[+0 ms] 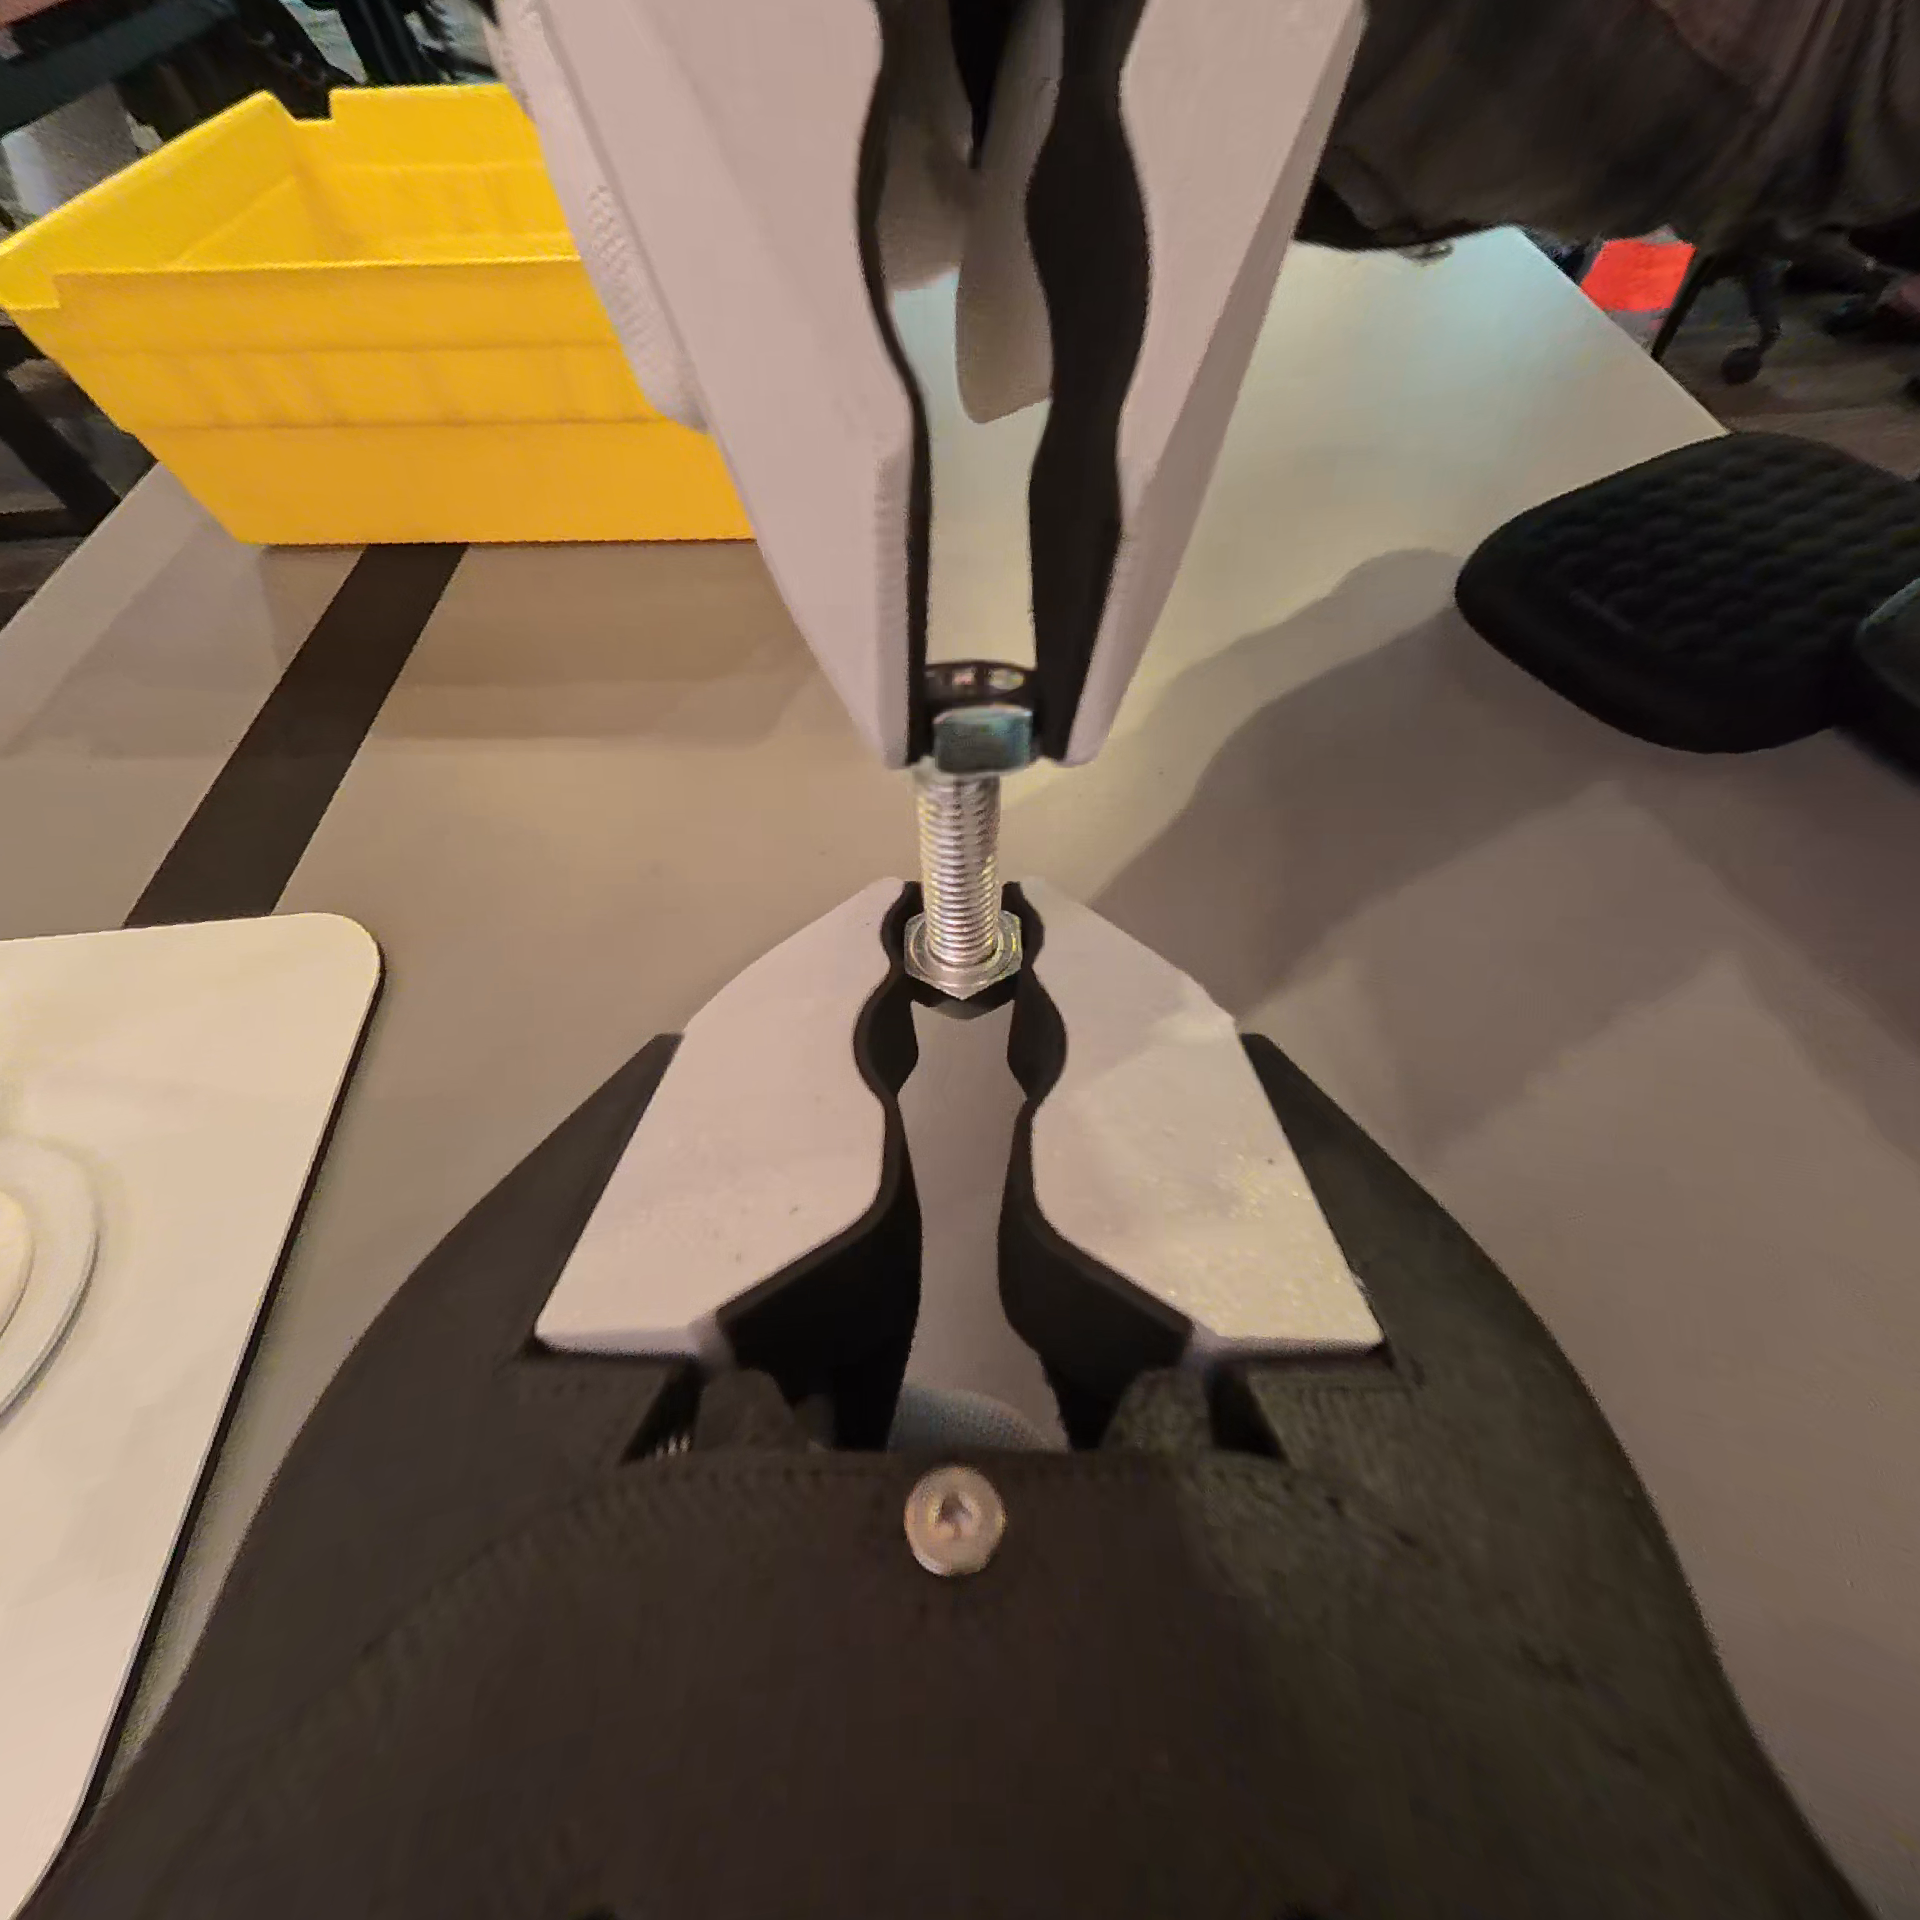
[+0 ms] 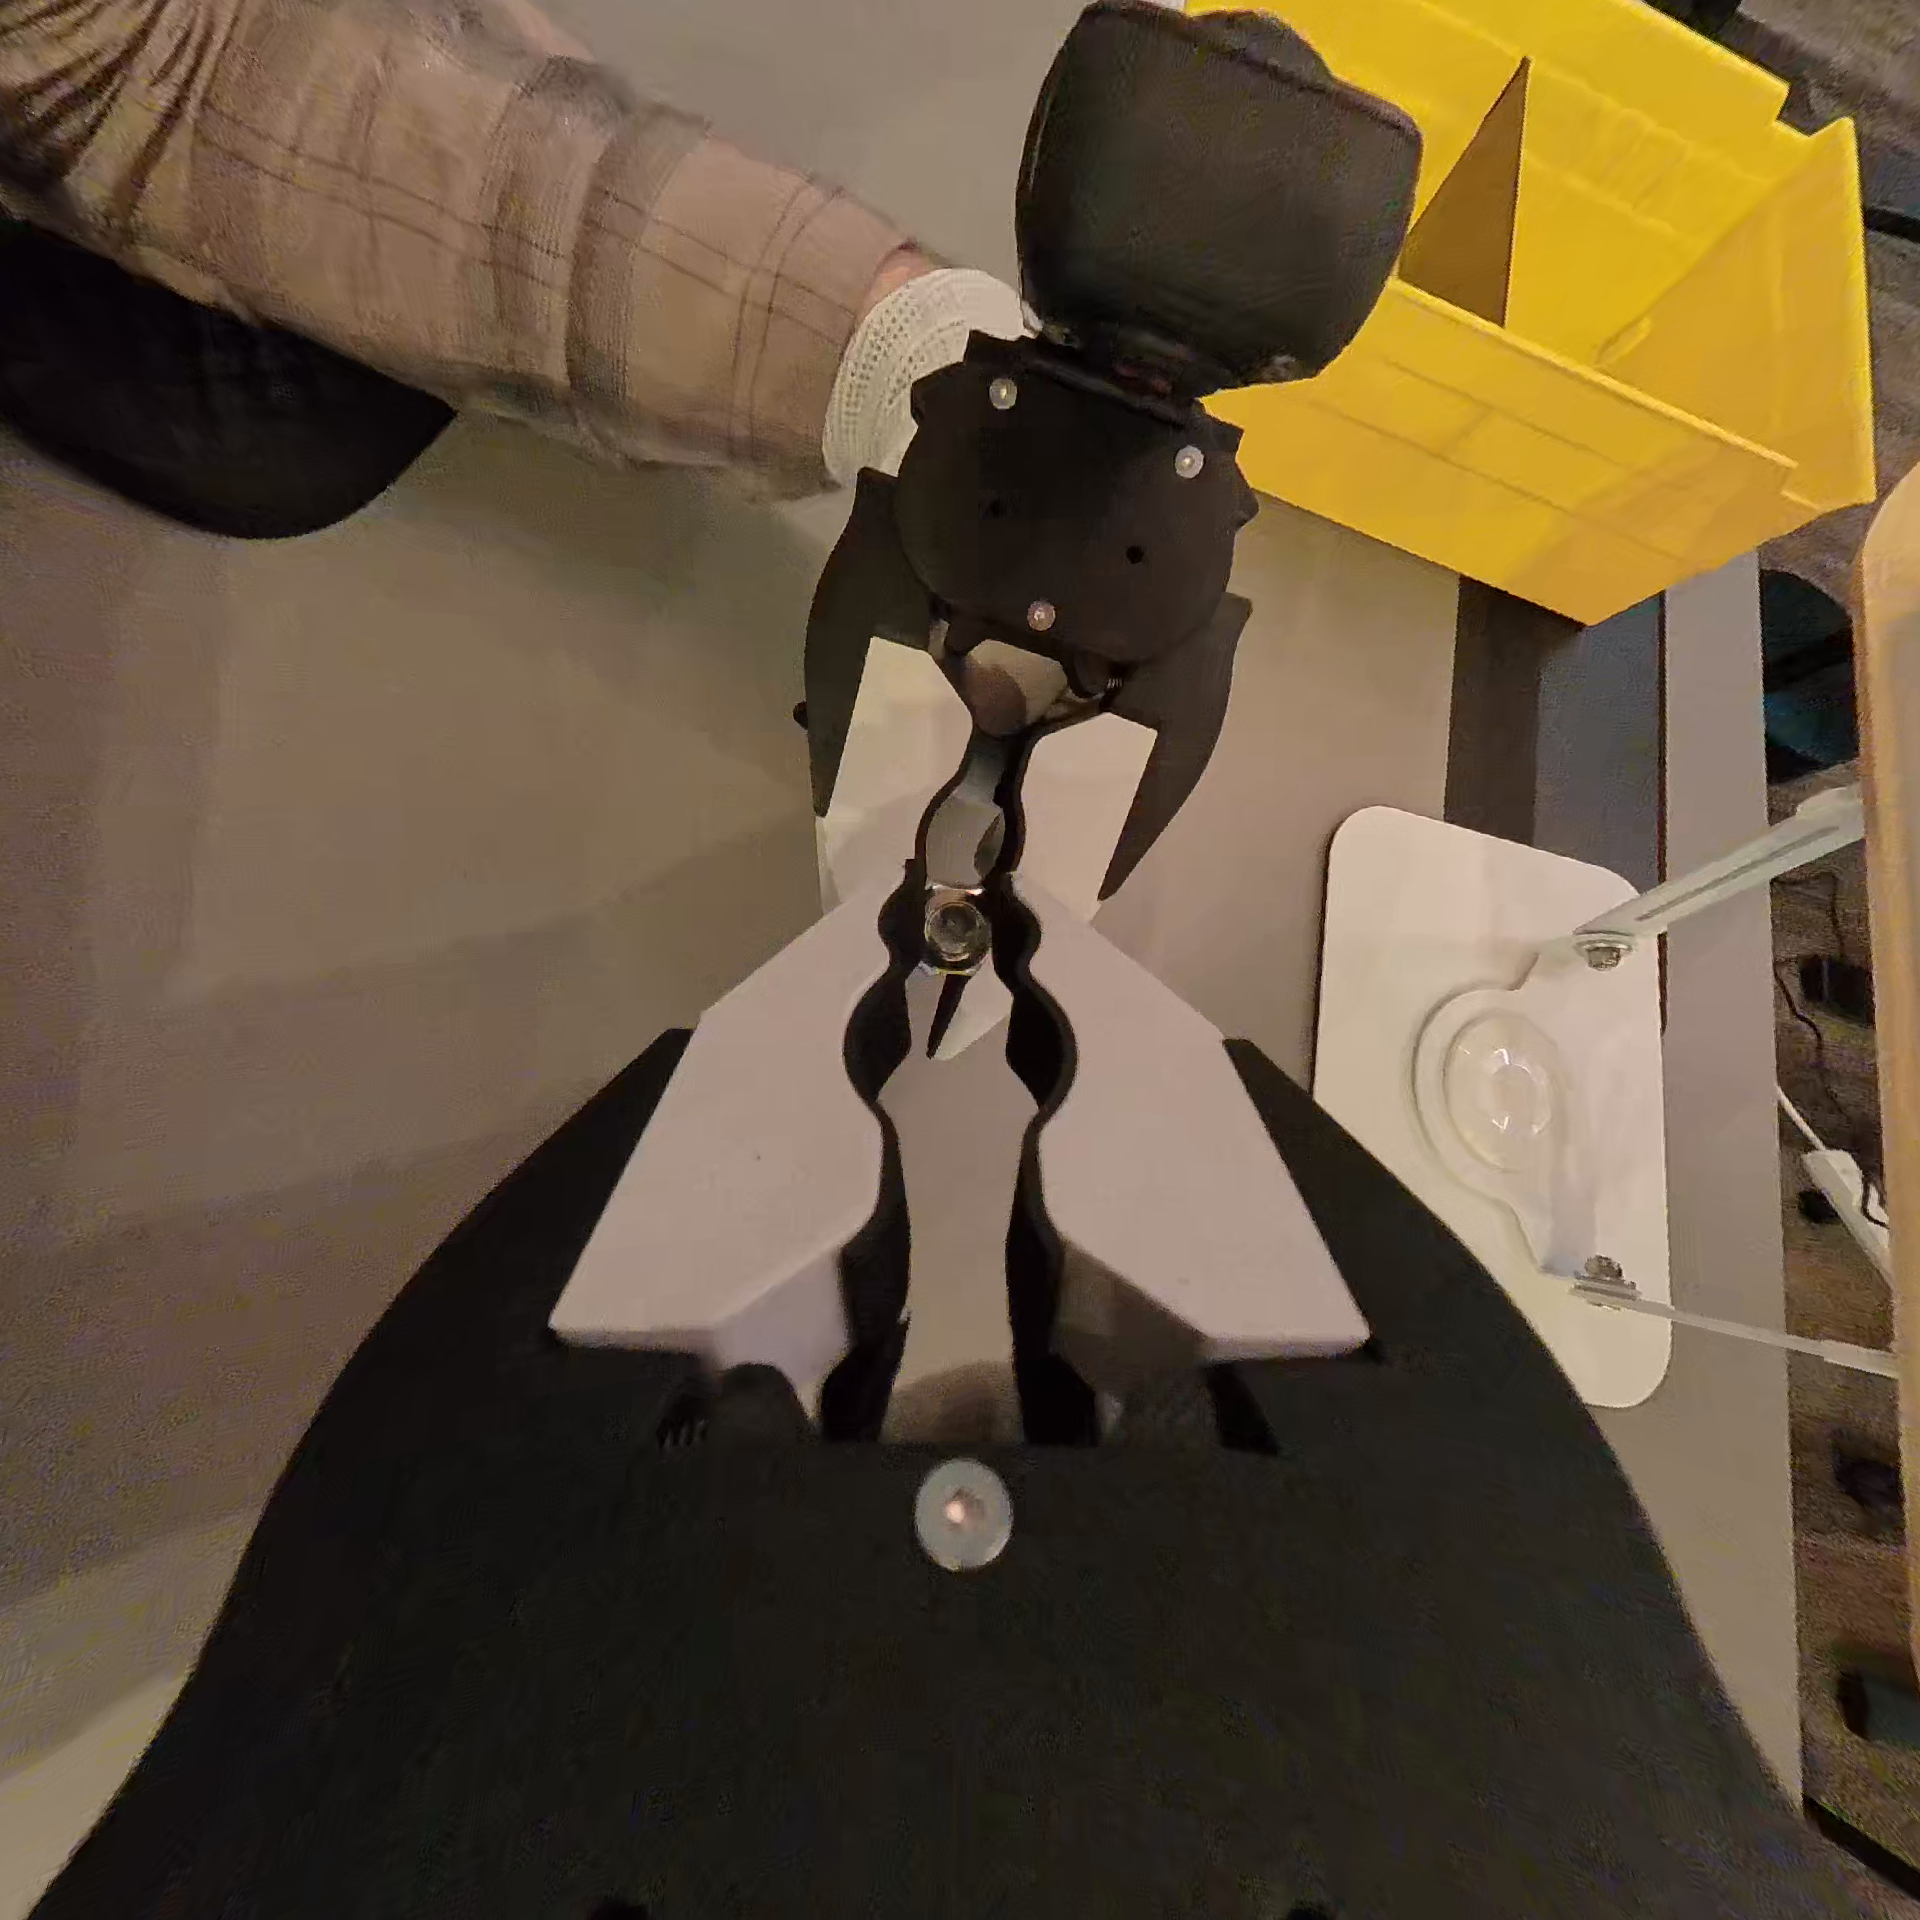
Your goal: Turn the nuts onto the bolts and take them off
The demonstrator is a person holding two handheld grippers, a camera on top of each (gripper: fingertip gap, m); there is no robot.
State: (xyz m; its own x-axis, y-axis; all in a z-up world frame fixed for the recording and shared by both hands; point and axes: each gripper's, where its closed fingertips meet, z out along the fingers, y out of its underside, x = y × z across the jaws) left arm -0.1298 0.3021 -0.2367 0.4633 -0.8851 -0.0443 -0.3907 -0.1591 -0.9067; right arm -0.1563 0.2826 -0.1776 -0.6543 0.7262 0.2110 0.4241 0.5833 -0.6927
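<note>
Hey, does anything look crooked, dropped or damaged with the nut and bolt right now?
Nothing stands out. The left gripper holds the nut, the right gripper holds the bolt by its head, and the bolt runs straight into the nut. Nothing lies loose on the table.

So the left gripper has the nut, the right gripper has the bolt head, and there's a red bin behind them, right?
Not quite: the bin is yellow, as the left wrist view shows. The rest holds: the left gripper holds the nut, the right gripper the bolt head.
</note>
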